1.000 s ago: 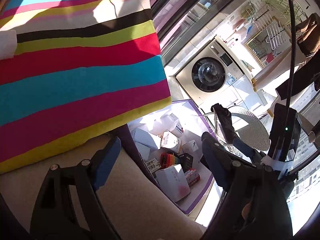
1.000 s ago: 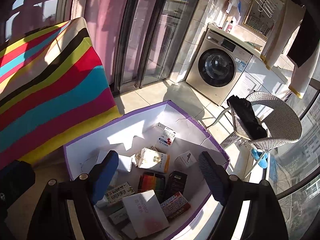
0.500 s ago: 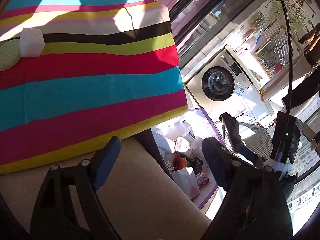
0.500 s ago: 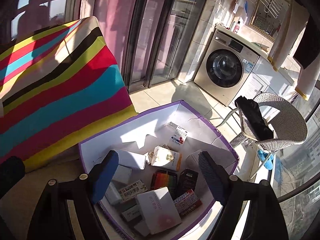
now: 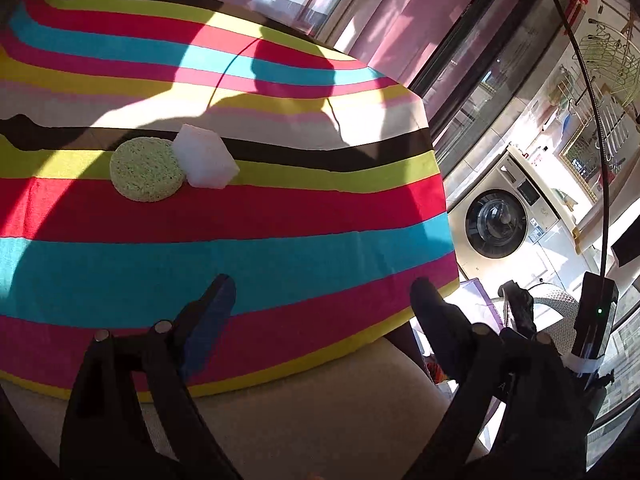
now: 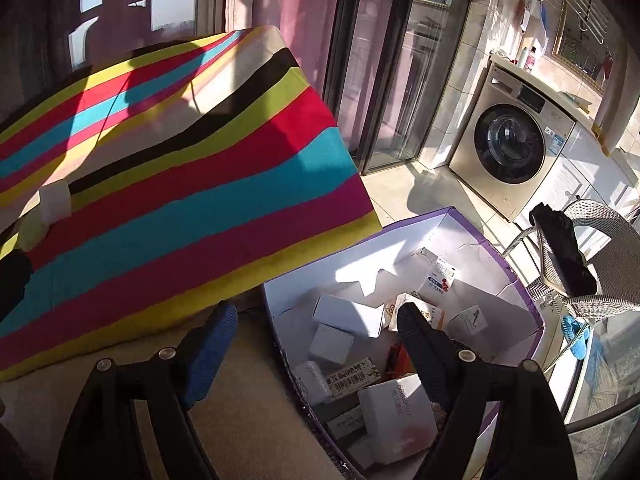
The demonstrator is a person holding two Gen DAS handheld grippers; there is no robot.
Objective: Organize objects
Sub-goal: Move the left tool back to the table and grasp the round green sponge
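Two sponges remained on the striped tabletop (image 5: 280, 224): a round green sponge (image 5: 147, 169) and a white block sponge (image 5: 206, 162), touching each other on the yellow and black stripes, well ahead of the left gripper (image 5: 320, 308). Its jaws stood wide apart with nothing between them, hovering above the near edge of the cloth. The right gripper (image 6: 316, 332) was likewise spread and empty, held over the near rim of the purple-edged box (image 6: 472, 220) that sat on the floor just beside the tabletop.

Because the sponges touch, a grab aimed at one could likely nudge or drag the other, and soft foam might compress and slip from the pads if pinched near a corner. The loose cloth could also bunch under a low finger. Carrying a sponge across, a release too near the box wall might drop it on the floor.

Inside the box lay a jumble of small cartons: several plain white ones, a larger white carton (image 6: 396, 412) nearest the camera, a barcoded packet (image 6: 352, 376), and a white-and-blue printed carton (image 6: 440, 276) against the far wall.
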